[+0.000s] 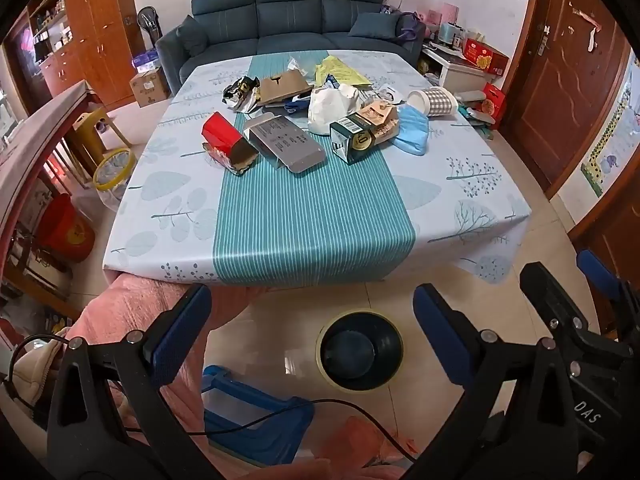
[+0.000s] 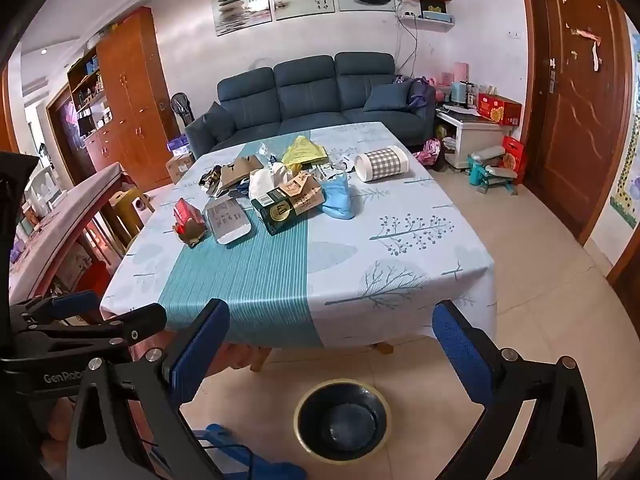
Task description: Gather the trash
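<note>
A heap of trash lies at the far middle of the table (image 1: pixel 280 216) (image 2: pixel 400 248): a red carton (image 1: pixel 224 140) (image 2: pixel 188 220), a grey flat box (image 1: pixel 286 146) (image 2: pixel 229 218), a dark green box (image 1: pixel 352 138) (image 2: pixel 278 210), a white bag (image 1: pixel 330 106), a blue mask (image 1: pixel 412 130) (image 2: pixel 338 198) and a checked cup (image 1: pixel 434 101) (image 2: pixel 382 163) on its side. A black bin (image 1: pixel 360 350) (image 2: pixel 342 420) stands on the floor in front of the table. My left gripper (image 1: pixel 312 332) and right gripper (image 2: pixel 332 348) are both open and empty, held above the bin, short of the table's near edge.
A blue stool (image 1: pixel 248 416) stands on the floor left of the bin. A dark blue sofa (image 1: pixel 288 20) is behind the table. A wooden side table (image 1: pixel 36 136) and a yellow-rimmed basket (image 1: pixel 114 168) are at the left. A wooden door (image 2: pixel 576 92) is at the right.
</note>
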`<action>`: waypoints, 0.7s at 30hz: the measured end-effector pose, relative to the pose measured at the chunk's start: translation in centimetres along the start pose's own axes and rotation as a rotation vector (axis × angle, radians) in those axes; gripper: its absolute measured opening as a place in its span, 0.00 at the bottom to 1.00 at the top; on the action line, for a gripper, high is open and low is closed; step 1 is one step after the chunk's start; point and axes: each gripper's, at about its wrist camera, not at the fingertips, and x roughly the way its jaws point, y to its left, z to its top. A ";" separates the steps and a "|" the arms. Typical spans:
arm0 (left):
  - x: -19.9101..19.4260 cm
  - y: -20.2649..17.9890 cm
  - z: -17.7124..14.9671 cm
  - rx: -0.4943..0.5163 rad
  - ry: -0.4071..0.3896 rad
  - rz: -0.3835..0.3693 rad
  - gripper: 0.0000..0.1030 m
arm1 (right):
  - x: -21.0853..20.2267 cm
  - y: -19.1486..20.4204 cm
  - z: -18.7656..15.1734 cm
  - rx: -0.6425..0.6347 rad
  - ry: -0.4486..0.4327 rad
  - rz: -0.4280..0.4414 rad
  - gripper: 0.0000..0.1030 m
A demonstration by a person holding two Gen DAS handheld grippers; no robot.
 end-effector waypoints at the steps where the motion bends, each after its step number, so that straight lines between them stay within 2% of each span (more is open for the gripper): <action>1: 0.0 0.0 0.0 0.001 0.000 0.001 0.97 | 0.1 0.0 0.0 -0.001 0.001 -0.002 0.99; 21: -0.3 0.4 0.6 -0.003 -0.020 -0.003 0.95 | 0.7 0.1 0.0 0.004 0.007 0.002 0.99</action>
